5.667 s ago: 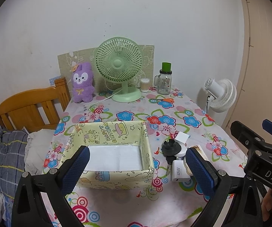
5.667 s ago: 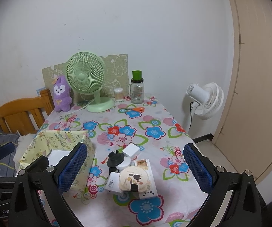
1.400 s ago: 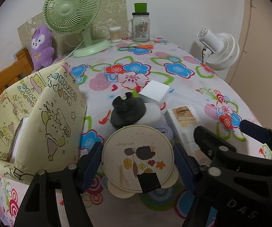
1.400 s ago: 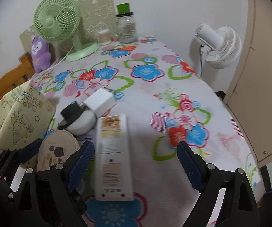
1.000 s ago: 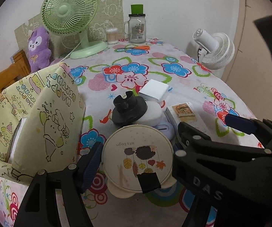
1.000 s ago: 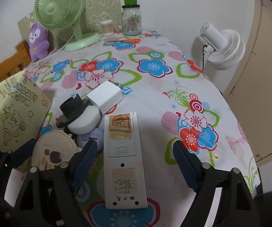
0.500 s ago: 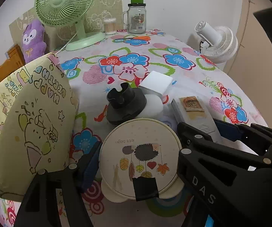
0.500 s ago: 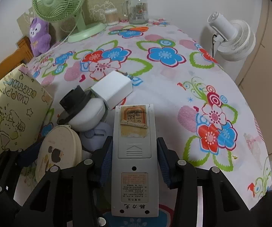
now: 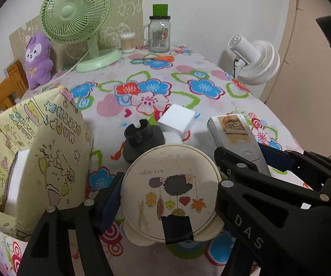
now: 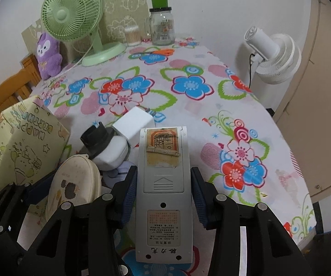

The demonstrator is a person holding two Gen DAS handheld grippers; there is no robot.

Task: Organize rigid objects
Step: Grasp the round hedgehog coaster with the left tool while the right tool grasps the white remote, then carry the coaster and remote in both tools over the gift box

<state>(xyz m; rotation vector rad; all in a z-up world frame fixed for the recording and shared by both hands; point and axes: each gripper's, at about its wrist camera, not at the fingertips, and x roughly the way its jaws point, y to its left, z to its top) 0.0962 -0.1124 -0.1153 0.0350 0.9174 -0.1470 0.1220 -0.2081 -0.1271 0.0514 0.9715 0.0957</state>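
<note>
- Here the right gripper [image 10: 163, 192] has its blue pads pressed against both long sides of a grey remote control [image 10: 163, 191], pinching it about halfway along; the remote lies back side up, with a worn orange label near its far end.
- The left gripper [image 9: 165, 191] reaches around a round cream case [image 9: 171, 189] printed with a hedgehog and leaves and patched with black tape at its near edge. Its left pad [image 9: 111, 197] lies against the case's rim; the other pad is hidden behind the right gripper's black frame, so whether the case is truly clamped cannot be told.
- In the left wrist view the remote [image 9: 234, 135] sits just right of the round case, its far end free of the fingers.
- Just beyond the case, a black cap-shaped piece [image 9: 142, 141] rests on a white rounded object [image 10: 112, 154], and a white cube charger [image 9: 177, 119] touches that object's far side.
- A yellow cartoon-printed box [image 9: 39, 142] stands at the left, near the round case, with white lining visible inside.
- All of it rests on a table covered by a flowered cloth [image 10: 188, 85].
- At the far edge stand a green desk fan [image 9: 75, 13], a purple plush toy [image 9: 38, 59], a glass jar with a green lid [image 9: 158, 34] and a small tub of cotton swabs [image 9: 128, 42].
- A white fan [image 10: 273, 57] stands off the table's right side.
</note>
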